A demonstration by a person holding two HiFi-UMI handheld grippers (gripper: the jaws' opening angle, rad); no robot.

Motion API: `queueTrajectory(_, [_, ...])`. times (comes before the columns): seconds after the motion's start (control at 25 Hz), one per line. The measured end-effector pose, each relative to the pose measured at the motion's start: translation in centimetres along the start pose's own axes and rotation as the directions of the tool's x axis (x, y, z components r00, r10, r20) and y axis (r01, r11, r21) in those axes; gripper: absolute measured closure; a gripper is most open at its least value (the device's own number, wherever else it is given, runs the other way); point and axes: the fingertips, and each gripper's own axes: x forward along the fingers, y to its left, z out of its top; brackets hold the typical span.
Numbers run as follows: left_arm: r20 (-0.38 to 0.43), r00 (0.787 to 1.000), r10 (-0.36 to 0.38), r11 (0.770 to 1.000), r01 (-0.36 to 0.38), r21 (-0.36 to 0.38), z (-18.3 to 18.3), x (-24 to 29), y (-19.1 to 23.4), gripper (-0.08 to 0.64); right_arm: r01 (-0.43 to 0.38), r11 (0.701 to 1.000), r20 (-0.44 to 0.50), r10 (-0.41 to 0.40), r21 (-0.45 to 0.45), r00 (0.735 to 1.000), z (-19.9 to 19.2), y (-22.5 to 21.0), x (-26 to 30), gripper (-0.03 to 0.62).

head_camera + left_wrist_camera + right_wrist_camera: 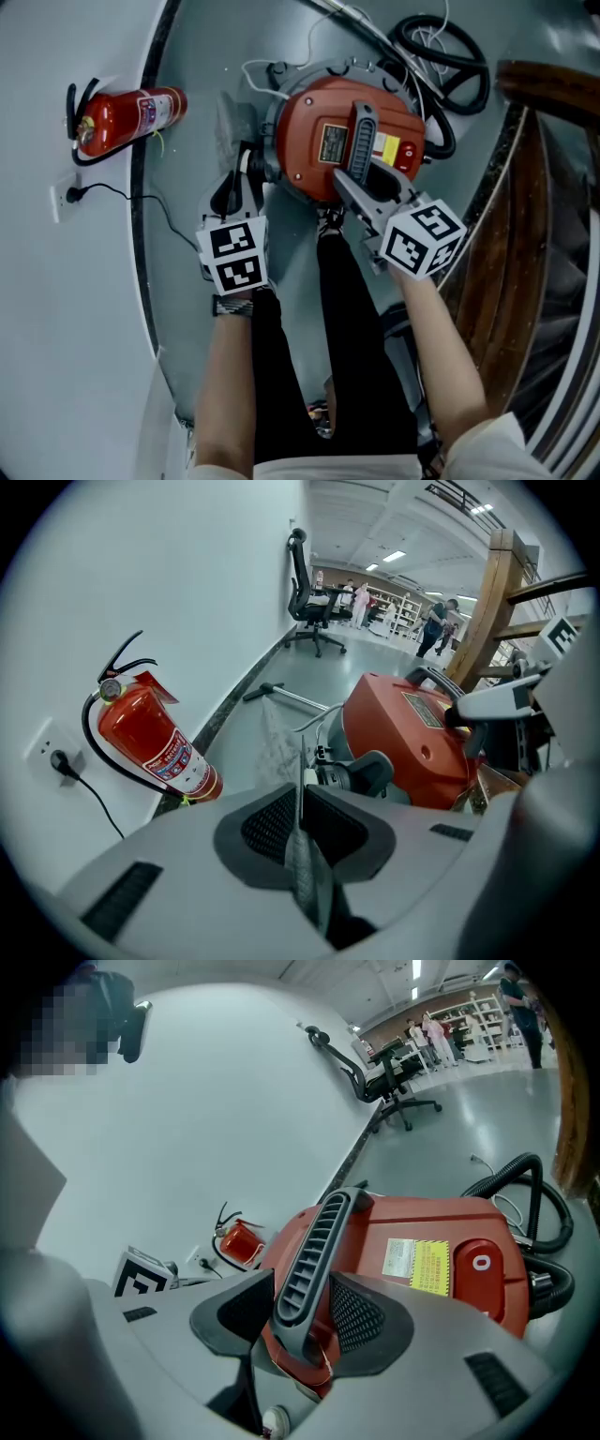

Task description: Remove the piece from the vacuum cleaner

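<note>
A red drum vacuum cleaner (323, 141) (412, 742) (441, 1232) stands on the grey floor. A grey ribbed handle (361, 141) (314, 1251) runs across its lid. My right gripper (370, 178) (300, 1307) is open, its pads on either side of that handle's near end. My left gripper (242, 169) (300, 799) is at the cleaner's left side. It is shut on a thin, translucent grey mesh sheet (277, 742) (234, 117) that stands edge-on between its pads and reaches out beyond them.
A red fire extinguisher (127, 117) (150, 738) leans on the curved white wall, next to a socket with a plugged cable (67, 194). A black hose (441, 56) coils behind the cleaner. A wooden frame (525, 187) stands to the right. The person's black-trousered legs (347, 356) are below.
</note>
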Motion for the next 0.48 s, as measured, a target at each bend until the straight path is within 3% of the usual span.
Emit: queueTrajectory(0.48, [-0.002,1.0,-0.005,0.999,0.005,0.033,-0.1,0.1,0.39,0.522,-0.013,1.0,0.0,0.013,0.008,1.0,0.02,0.0,-0.01,0.397])
